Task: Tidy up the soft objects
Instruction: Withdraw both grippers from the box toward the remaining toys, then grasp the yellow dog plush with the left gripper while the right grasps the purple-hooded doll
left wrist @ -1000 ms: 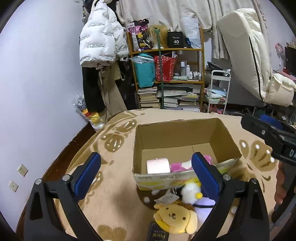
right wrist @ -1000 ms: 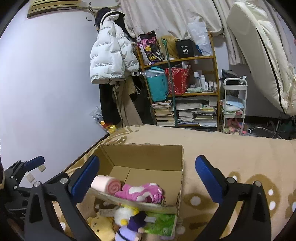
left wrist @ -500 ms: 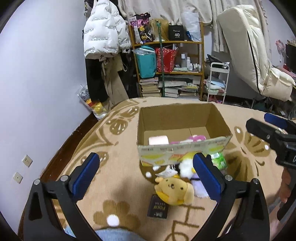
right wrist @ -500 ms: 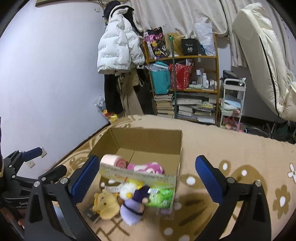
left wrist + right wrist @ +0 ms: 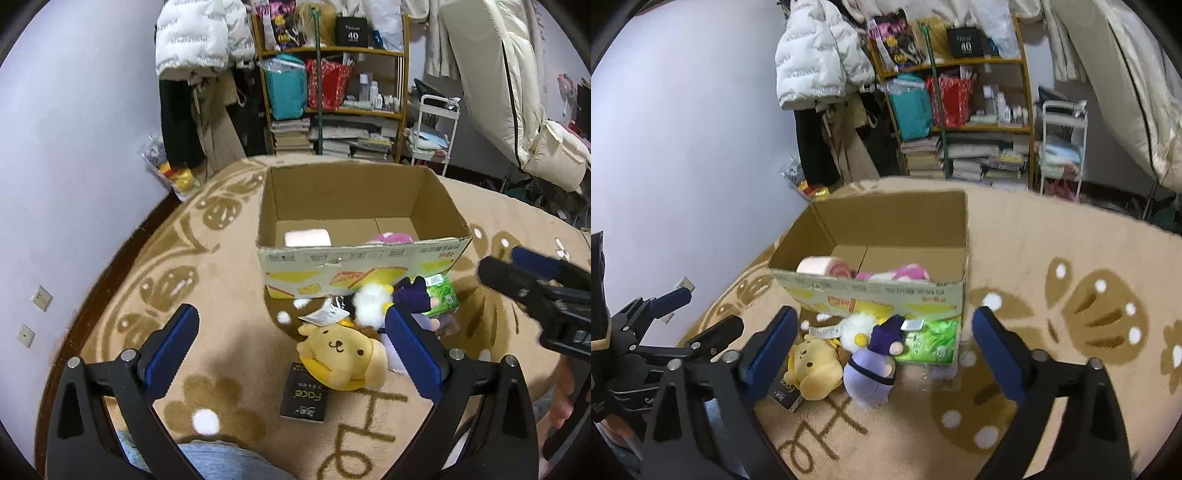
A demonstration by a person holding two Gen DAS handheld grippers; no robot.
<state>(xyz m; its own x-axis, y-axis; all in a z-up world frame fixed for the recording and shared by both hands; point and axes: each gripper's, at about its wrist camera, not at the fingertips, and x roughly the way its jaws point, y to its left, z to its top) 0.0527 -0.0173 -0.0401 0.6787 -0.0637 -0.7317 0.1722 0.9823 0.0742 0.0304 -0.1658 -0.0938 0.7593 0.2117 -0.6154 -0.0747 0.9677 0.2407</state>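
Observation:
An open cardboard box (image 5: 365, 260) (image 5: 886, 295) stands on the beige rug. Inside it lie a pink rolled towel (image 5: 307, 238) (image 5: 822, 266) and a pink plush (image 5: 391, 238) (image 5: 897, 274). In front of the box lie a yellow dog plush (image 5: 341, 354) (image 5: 812, 365), a white fluffy plush (image 5: 369, 304) (image 5: 857, 332), a purple plush with a dark hat (image 5: 873, 363) and a green tissue pack (image 5: 441, 295) (image 5: 929, 341). My left gripper (image 5: 291, 354) is open and empty above the yellow plush. My right gripper (image 5: 882, 350) is open and empty above the purple plush.
A black "Face" packet (image 5: 304, 400) (image 5: 785, 393) lies beside the yellow plush. A cluttered shelf (image 5: 332, 96), a hanging white jacket (image 5: 201, 37), a white cart (image 5: 436, 125) and a cream recliner (image 5: 517, 110) stand beyond the rug. The wall (image 5: 74, 147) is on the left.
Both grippers have pulled back and up from the box. The plush toys in front of it now show in full. Both stay open.

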